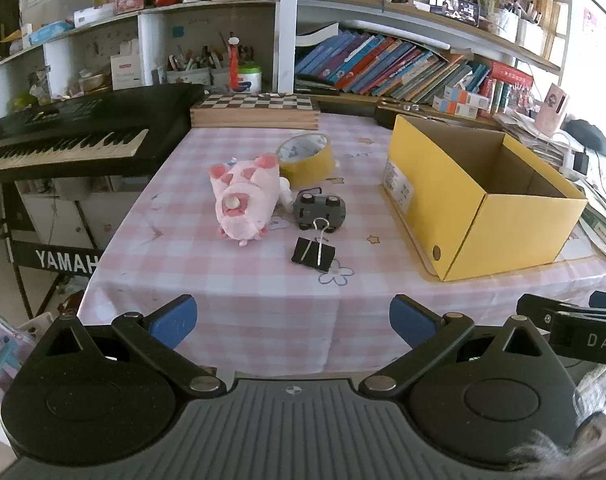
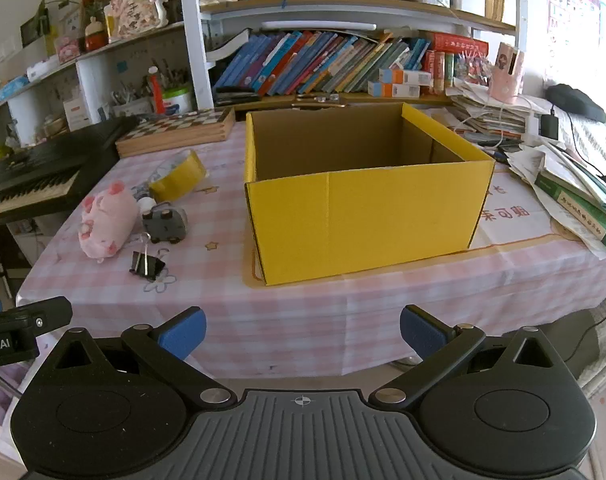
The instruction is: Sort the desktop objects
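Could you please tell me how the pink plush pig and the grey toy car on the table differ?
The pink plush pig is soft and fuzzy; the grey toy car is hard and smooth. The pig is clearly the larger. The pig lies on its side, while the car lies upside down, wheels up. Both rest on the checked tablecloth outside the yellow box.

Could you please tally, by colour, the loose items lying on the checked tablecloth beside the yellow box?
Pink: 1, plush pig
Yellow: 1, tape roll
Grey: 1, toy car
Black: 1, binder clip
White: 1, small bottle
Total: 5
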Tool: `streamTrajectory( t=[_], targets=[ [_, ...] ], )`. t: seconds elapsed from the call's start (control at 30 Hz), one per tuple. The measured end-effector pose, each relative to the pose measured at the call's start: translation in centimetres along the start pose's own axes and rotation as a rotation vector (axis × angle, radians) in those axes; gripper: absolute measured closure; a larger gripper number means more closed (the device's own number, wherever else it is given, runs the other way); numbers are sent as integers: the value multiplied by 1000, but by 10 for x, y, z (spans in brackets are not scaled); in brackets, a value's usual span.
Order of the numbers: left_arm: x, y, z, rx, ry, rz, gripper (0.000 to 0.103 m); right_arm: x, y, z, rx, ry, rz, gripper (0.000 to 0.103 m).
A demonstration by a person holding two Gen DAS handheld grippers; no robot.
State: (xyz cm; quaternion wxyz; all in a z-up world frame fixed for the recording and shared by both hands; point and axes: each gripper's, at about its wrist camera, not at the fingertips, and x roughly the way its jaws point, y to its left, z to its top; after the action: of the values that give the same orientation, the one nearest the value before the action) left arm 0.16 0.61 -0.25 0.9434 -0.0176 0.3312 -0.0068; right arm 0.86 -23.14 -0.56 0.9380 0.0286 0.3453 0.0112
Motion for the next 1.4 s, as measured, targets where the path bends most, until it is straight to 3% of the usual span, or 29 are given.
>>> streamTrajectory(
  t=[1.4],
  targets=[
    [1, 5, 0, -9, 14, -2, 0, 2, 5, -2, -10, 7, 22, 0]
  ],
)
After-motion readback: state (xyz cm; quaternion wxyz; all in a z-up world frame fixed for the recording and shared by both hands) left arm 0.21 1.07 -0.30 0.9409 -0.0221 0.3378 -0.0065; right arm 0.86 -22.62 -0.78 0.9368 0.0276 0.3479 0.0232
